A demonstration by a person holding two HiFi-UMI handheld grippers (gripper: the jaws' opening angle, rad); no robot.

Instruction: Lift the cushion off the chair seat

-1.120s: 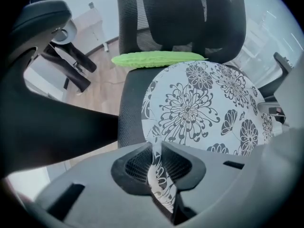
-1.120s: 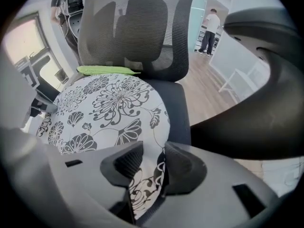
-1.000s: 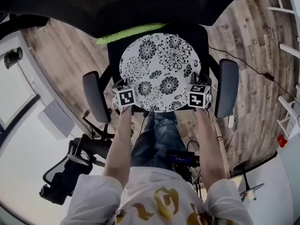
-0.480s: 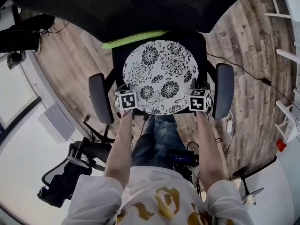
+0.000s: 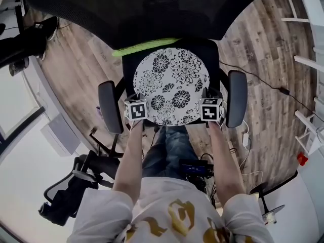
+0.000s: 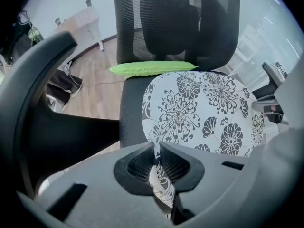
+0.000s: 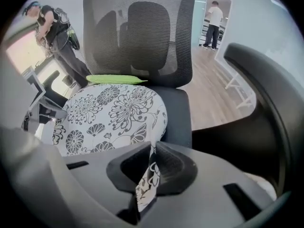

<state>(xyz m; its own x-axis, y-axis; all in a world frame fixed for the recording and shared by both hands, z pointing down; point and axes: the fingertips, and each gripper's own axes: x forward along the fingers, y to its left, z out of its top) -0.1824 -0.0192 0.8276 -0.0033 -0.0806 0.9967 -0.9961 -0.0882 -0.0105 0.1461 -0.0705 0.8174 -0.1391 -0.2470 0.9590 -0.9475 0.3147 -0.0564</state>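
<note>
**Both grippers clamped on the near edge of the cushion**

The round cushion [image 5: 171, 85], white with black flowers, lies on the black chair seat [image 5: 211, 52] and covers most of it; its near edge sits just in front of the person's knees in the head view. The left gripper [image 6: 159, 177] points down at the cushion's near left rim; its jaws have just been closing and stand pressed together on a fold of the printed fabric, which runs up between the ribbed pads. The right gripper [image 7: 148, 175] takes the near right rim the same way; its jaws have also just been closing and pinch a strip of the same flowered cloth. At both grips the fabric is drawn up into the jaws, while the rest of the cushion spreads flat over the seat toward the mesh backrest [image 5: 152, 9].

A long green pad [image 5: 144, 45] lies across the back of the seat, touching the far rim of the cushion and the foot of the backrest. The two dark armrests [image 5: 110, 107] flank the seat, each just outside one gripper. The chair stands on a wooden plank floor [image 5: 263, 49]; in the right gripper view a person [image 7: 213, 25] stands far off in a doorway.
</note>
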